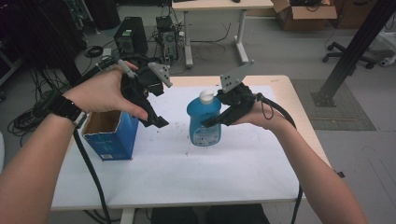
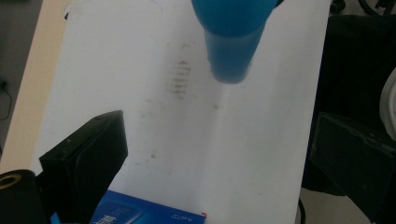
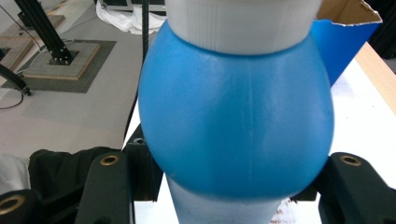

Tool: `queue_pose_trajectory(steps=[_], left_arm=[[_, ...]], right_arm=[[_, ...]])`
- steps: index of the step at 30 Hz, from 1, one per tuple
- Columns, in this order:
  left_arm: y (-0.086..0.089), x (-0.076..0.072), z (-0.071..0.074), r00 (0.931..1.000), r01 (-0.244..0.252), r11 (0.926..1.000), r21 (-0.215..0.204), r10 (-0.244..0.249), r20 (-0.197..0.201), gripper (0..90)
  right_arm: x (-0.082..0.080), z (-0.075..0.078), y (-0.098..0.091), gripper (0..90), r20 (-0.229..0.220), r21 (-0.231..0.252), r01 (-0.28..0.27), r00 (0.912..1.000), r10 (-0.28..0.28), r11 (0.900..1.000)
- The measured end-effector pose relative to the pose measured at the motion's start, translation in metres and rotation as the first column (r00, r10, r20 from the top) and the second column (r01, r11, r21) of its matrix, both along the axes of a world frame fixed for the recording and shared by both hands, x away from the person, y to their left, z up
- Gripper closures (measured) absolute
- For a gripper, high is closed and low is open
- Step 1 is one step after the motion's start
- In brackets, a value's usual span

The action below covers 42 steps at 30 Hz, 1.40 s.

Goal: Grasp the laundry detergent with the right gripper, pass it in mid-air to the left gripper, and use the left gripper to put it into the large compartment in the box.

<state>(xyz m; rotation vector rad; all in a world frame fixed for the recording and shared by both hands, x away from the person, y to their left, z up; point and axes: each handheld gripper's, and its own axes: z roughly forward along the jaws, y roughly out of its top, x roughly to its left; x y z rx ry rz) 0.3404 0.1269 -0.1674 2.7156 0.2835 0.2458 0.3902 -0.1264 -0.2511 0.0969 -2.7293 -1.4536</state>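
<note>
From the high view, the right gripper (image 1: 215, 120) clamps the blue bottle (image 1: 204, 122) on its upper body, just below the white cap (image 1: 206, 96), and the bottle looks to be held just above the white table (image 1: 196, 168); the step in hand reads as carrying the bottle toward the open blue box (image 1: 110, 134), which stands well to the left of the bottle. The left gripper (image 1: 158, 122) hangs between box and bottle, jaws spread wide with nothing between them. In the left gripper view, the bottle (image 2: 232, 42) shows ahead, apart from the wide-standing jaws, and a corner of the box (image 2: 135, 213) lies just below them. In the right gripper view, the bottle (image 3: 236, 116) sits squarely between the jaws, pressed on both flanks, with the box (image 3: 348, 37) behind it. The next move likely calls for lifting the bottle clear of the box rim, then lowering it upright inside
</note>
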Motion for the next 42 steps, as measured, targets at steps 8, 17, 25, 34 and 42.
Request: queue_pose_trajectory(steps=[8,17,25,34,42], left_arm=[[-0.009,-0.001,0.010,0.9999,0.009,0.9999,-0.004,-0.009,0.014,4.3],[-0.018,-0.003,0.014,0.9994,0.025,0.9996,-0.015,-0.025,0.023,4.3],[-0.030,-0.001,0.013,0.9987,0.042,0.9989,-0.023,-0.041,0.029,4.2],[-0.043,0.003,0.006,0.9988,0.045,0.9987,-0.026,-0.044,0.022,4.3],[-0.051,0.007,-0.001,0.9991,0.042,0.9989,-0.019,-0.042,0.005,6.5]], right_arm=[[-0.003,0.006,0.017,42.0,0.003,-0.012,-0.023,0.9997,0.024,0.9997],[-0.005,0.007,0.030,42.2,0.002,-0.017,-0.039,0.9992,0.039,0.9991],[-0.007,0.007,0.037,42.2,0.004,-0.014,-0.053,0.9986,0.053,0.9985],[-0.008,0.008,0.038,42.2,0.007,-0.012,-0.060,0.9982,0.060,0.9981],[-0.008,0.007,0.036,42.2,0.012,-0.007,-0.054,0.9985,0.054,0.9985]])
